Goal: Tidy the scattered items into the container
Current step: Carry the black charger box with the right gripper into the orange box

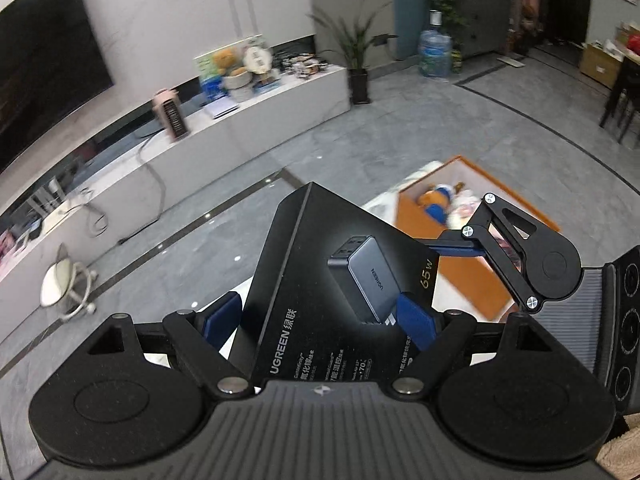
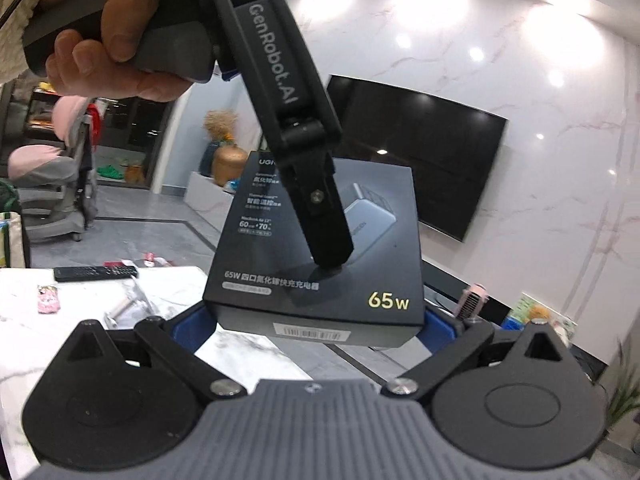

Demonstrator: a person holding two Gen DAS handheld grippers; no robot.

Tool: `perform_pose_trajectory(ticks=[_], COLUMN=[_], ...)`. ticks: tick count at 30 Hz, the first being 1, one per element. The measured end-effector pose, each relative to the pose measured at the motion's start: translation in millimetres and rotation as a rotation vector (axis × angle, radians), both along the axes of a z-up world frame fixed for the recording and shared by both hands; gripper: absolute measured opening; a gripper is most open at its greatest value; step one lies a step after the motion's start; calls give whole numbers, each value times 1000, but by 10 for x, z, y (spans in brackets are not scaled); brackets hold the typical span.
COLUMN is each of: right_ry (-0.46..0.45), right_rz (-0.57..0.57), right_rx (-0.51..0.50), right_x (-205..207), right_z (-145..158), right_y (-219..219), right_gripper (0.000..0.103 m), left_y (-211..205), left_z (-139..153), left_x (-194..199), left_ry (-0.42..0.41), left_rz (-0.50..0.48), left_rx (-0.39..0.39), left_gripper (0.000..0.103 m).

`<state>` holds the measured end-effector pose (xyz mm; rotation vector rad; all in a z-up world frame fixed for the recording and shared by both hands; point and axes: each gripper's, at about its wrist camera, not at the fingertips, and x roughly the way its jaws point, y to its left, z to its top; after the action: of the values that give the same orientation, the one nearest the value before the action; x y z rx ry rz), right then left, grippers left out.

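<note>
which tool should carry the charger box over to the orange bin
Left, probably. The left tool grips the charger box, and its view shows the orange bin just ahead. The right tool also clamps the box, but its view shows no bin.

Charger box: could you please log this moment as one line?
charger box: held aloft | left gripper: jaws shut on it | right gripper: jaws shut on it | orange container: ahead, box not yet inside
</note>
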<state>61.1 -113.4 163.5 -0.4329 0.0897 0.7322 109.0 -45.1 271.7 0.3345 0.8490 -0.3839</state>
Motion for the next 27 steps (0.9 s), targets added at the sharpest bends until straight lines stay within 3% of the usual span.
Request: perform_pose_trajectory(ticks=[8,17,20,27], right_ry=[47,169,222,380], right_rz=[-145,-354,-420,-617], right_rx=[-48,-101,-70,-93], right_x=[-119,97,217,480], right_z=[-177,-554,-627,-957], right_y=[-657,-1619,-1948,-2248], right_gripper=[103,103,103,103], left_y=[-944,-2024,-2329,-2704], left_z=[-332,-982,-1113,-1495], left_x=[277,727,901,1034], left_ry=[49,114,122,148], left_rz=[-153,-303,-321,-325], left_rx=[-31,-70,-100,-76], left_gripper=[99,99,95,93])
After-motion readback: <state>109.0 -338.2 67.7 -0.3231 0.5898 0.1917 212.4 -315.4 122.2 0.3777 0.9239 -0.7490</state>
